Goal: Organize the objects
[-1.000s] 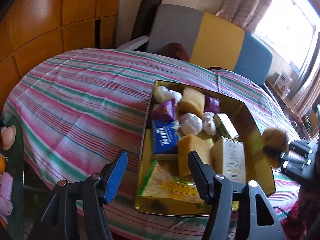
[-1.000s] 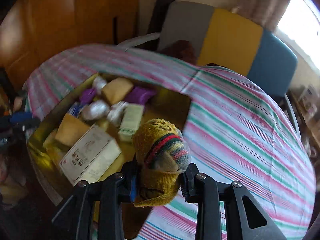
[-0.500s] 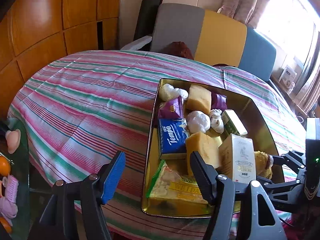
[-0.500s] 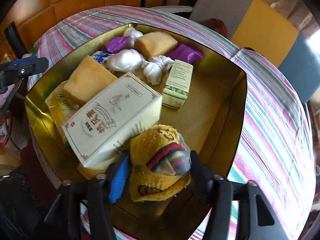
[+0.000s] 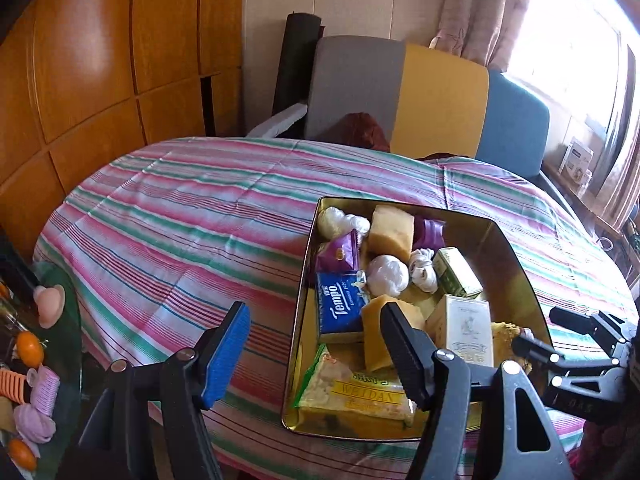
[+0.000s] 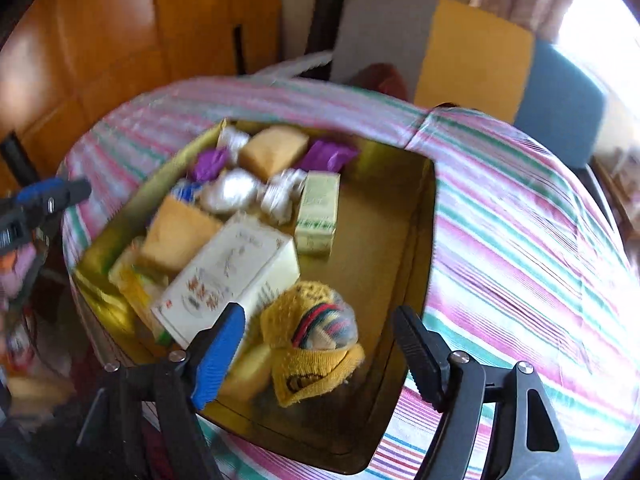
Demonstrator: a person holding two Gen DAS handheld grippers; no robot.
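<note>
A gold metal tin (image 5: 516,264) (image 6: 420,216) sits on the striped tablecloth (image 5: 180,216), holding a blue tissue pack (image 5: 340,308), a cream box (image 5: 468,328) (image 6: 232,276), sponges, purple packets and white wrapped bundles. A yellow rolled sock (image 6: 316,332) (image 5: 506,338) lies in the tin's near right corner. My right gripper (image 6: 320,328) straddles the sock with its jaws opening, and the pads stand clear of it. My left gripper (image 5: 316,320) hangs open over the tin's left rim, nothing between its fingers.
A grey, yellow and blue chair (image 5: 424,96) stands behind the table with a dark red cloth on its seat. A glass side table (image 5: 48,356) at the lower left carries small oranges and pink items. Wooden panels line the left wall.
The right gripper carried the sock down into the tin's corner, then opened and let it go. The left gripper widened slightly and rose a little.
</note>
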